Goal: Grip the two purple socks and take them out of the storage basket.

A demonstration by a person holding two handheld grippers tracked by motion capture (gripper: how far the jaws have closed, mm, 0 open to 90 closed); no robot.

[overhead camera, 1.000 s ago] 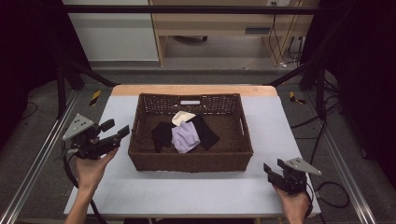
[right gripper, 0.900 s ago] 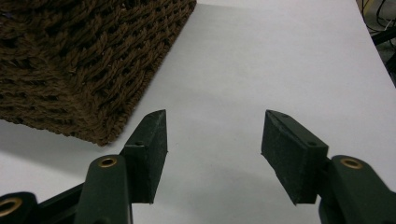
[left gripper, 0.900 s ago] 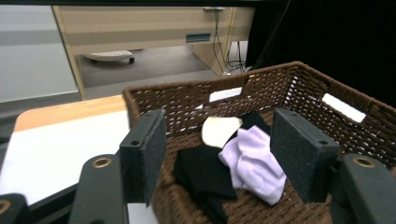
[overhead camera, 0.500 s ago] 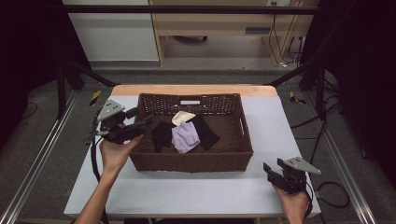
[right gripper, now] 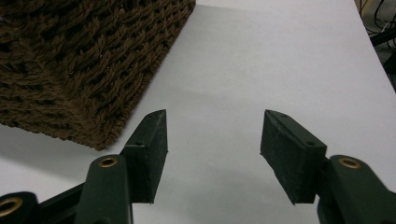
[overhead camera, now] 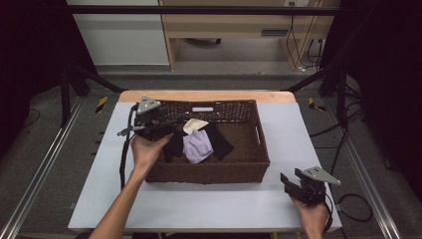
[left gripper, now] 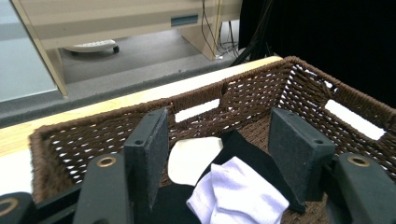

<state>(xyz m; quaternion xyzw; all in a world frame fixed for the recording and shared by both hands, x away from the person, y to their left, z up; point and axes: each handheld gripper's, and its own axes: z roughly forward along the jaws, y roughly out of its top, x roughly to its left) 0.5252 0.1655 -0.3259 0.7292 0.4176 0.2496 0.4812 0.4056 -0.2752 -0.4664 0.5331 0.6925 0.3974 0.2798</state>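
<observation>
The lavender cloth point(overhead camera: 198, 146) lies in the middle of the brown wicker basket point(overhead camera: 259, 144), on black cloth point(overhead camera: 222, 143), beside a cream piece point(overhead camera: 195, 125). My left gripper point(overhead camera: 171, 121) hovers over the basket's left rim, jaws apart, empty. My right gripper point(overhead camera: 290, 183) sits above the desk point(overhead camera: 298, 124), its jaws having just narrowed, gripping nothing.

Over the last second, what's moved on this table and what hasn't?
The left gripper swung in from the table's left edge, across and over the left rim of the wicker basket; its jaws stand open above the socks, gripping nothing. The right gripper stayed near the front right corner, jaws just closing a little on nothing. The lilac sock, black socks and cream cloth lie unchanged.
</observation>
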